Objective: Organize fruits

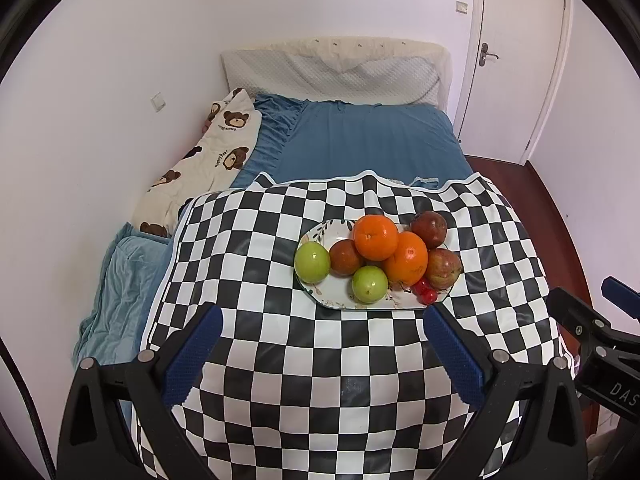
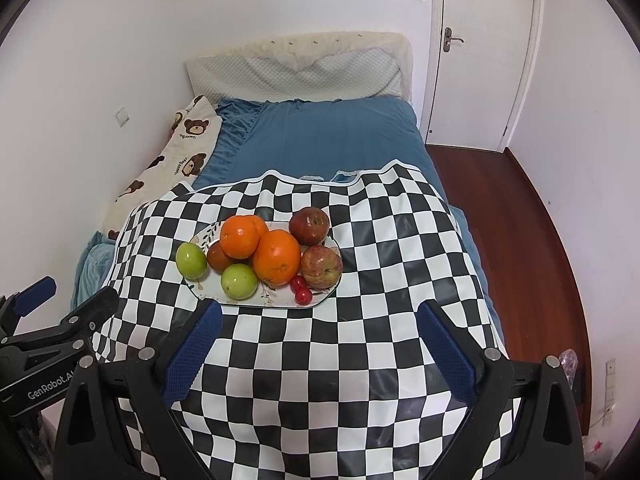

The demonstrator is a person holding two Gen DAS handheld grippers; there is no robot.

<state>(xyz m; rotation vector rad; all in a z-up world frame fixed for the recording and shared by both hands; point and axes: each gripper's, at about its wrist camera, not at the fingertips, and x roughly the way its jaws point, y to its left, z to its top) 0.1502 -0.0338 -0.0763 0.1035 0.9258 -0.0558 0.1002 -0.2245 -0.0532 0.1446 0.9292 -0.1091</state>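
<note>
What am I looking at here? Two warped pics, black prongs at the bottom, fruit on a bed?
No robot arm: a person holds a two-finger tool in each hand, each with a fisheye camera looking along its fingers, hence the warping. One picture is from the left hand-held gripper, the other from the right hand-held gripper. The black prongs with blue pads are their fingers; both stand wide open and hold nothing. Each tool also shows at the edge of the other's picture. Ahead, a checkered cloth covers the end of a bed with a blue sheet. On it sits a plate piled with oranges, green apples, red apples and cherries.
</note>
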